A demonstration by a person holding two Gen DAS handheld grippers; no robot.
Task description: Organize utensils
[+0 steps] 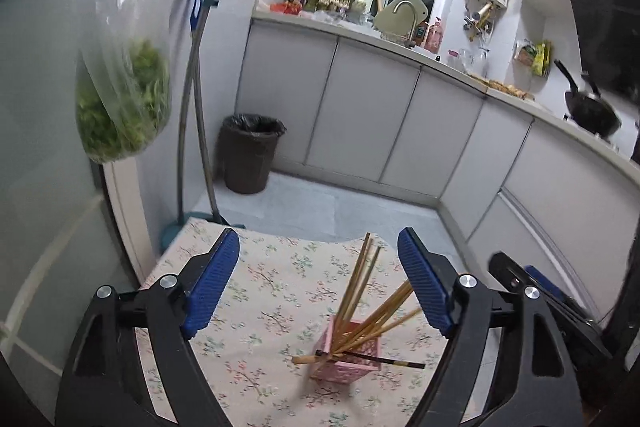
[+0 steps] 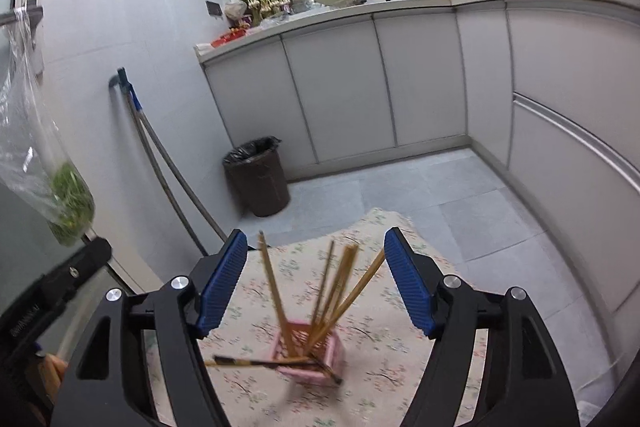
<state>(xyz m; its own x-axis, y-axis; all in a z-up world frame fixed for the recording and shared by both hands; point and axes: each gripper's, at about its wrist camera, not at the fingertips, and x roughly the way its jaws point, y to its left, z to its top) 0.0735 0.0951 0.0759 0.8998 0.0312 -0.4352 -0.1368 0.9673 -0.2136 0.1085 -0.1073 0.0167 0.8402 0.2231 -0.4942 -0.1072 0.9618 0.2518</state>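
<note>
A small pink basket (image 1: 346, 357) is sitting on a tabletop (image 1: 256, 307) covered with a flowered cloth. A bunch of wooden chopsticks (image 1: 360, 291) is standing in the basket, fanning upward and leaning in different directions. One dark-tipped chopstick (image 1: 372, 359) is lying roughly level across the basket's top, sticking out on both sides.

The left hand-held gripper (image 1: 318, 281) is hovering above the tabletop with its blue pads spread wide, gripping nothing; the chopstick tops are showing in the gap between the pads. The right hand-held gripper (image 2: 316, 281) is hanging over the same basket (image 2: 316, 359), its jaws likewise wide apart and empty, with the chopsticks (image 2: 336, 291) blurred between the pads but not pressed by them. Part of each gripper is showing at the edge of the other's view.

Beyond the tabletop, a dark trash bin (image 1: 250, 153) is standing on the tiled floor beside a mop handle (image 1: 192, 99) leaning on the wall. A clear bag of greens (image 1: 122, 103) is hanging at the left. Grey cabinets are running under a counter holding a faucet (image 1: 406, 15) and a black wok (image 1: 592, 111).
</note>
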